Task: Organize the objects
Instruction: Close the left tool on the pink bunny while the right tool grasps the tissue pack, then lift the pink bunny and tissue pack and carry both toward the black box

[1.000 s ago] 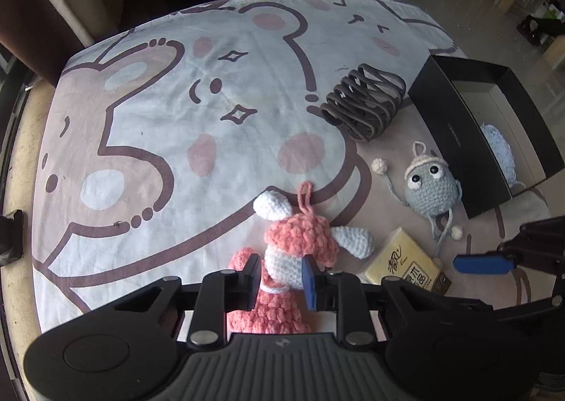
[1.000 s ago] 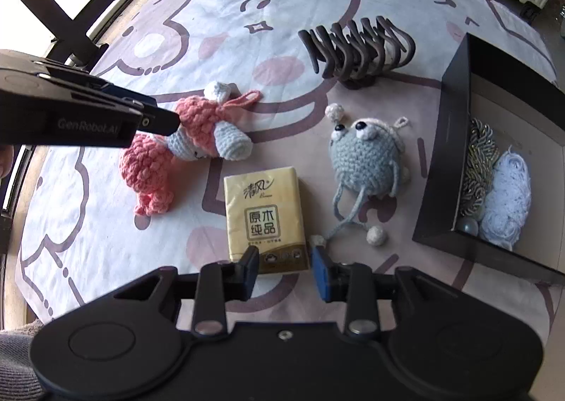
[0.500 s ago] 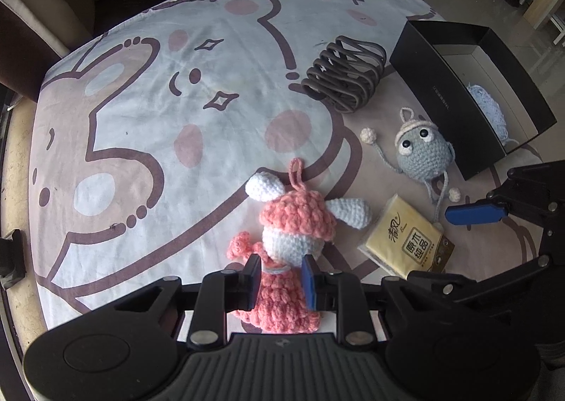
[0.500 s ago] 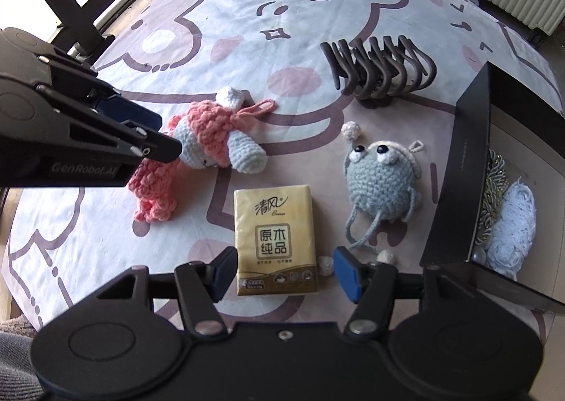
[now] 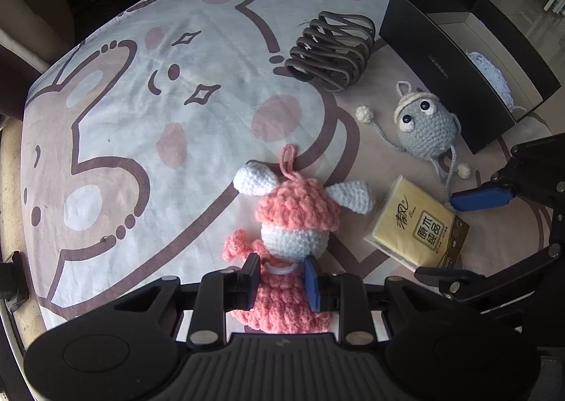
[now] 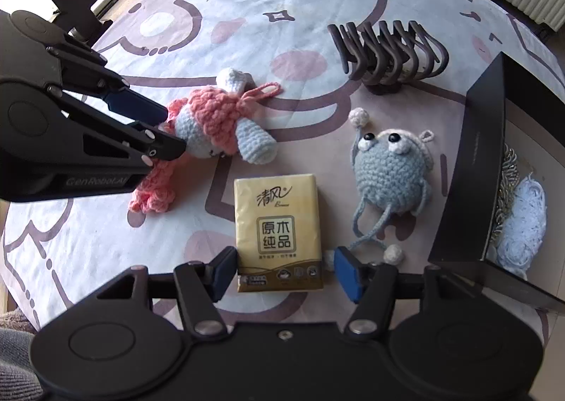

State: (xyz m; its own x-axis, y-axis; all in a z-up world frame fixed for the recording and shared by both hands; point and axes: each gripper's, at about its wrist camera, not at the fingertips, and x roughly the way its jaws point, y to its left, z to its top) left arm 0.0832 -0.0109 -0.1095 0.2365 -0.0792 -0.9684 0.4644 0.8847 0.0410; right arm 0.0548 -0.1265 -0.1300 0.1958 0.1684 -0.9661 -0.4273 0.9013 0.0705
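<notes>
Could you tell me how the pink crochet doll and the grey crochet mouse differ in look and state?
The pink crochet doll is pink and white with white ears; the grey crochet mouse is grey-blue with big eyes. The doll lies between the jaws of the left gripper; the mouse lies free beside the black box. Both are crocheted toys outside the box.

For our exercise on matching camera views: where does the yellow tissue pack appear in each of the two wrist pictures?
Left wrist view: the yellow tissue pack lies at lower right, tilted, below the grey crochet toy.
Right wrist view: the pack sits at lower centre, its near end between the open jaws of the right gripper.
Shared landmark: the black box, right of the grey toy in both.
</notes>
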